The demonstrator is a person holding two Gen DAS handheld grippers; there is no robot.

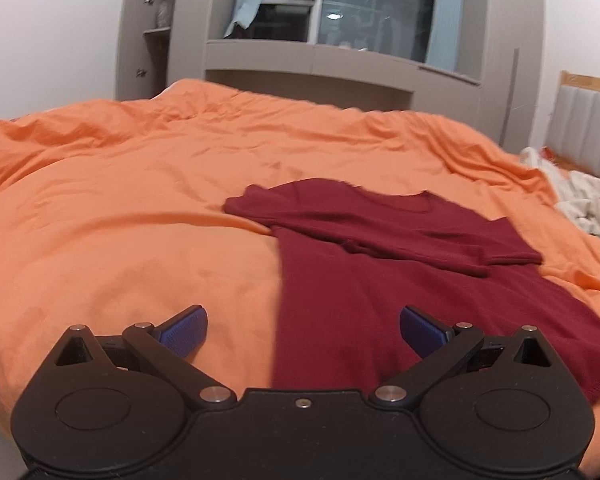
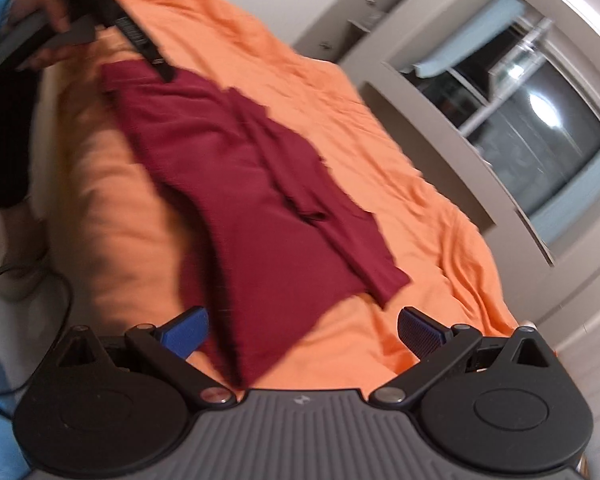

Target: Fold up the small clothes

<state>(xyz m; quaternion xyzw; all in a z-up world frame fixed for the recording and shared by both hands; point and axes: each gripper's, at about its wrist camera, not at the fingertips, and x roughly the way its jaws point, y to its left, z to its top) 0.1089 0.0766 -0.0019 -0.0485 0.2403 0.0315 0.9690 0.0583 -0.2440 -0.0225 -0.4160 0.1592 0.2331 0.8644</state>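
Note:
A dark red T-shirt (image 1: 380, 280) lies on the orange bed cover (image 1: 120, 220), its top part and sleeves folded over the body. My left gripper (image 1: 303, 330) is open and empty, just above the shirt's near left edge. In the right wrist view the same shirt (image 2: 252, 200) stretches away diagonally. My right gripper (image 2: 302, 330) is open and empty over the shirt's near corner. The left gripper (image 2: 100, 12) shows there at the far end of the shirt, held in a hand.
Crumpled white bedding (image 1: 580, 196) lies at the right edge of the bed. A grey cabinet wall with a window (image 1: 340, 40) stands behind the bed. A black cable (image 2: 16, 300) lies on the floor on the left. The person's dark clothing (image 2: 4, 132) is at the left.

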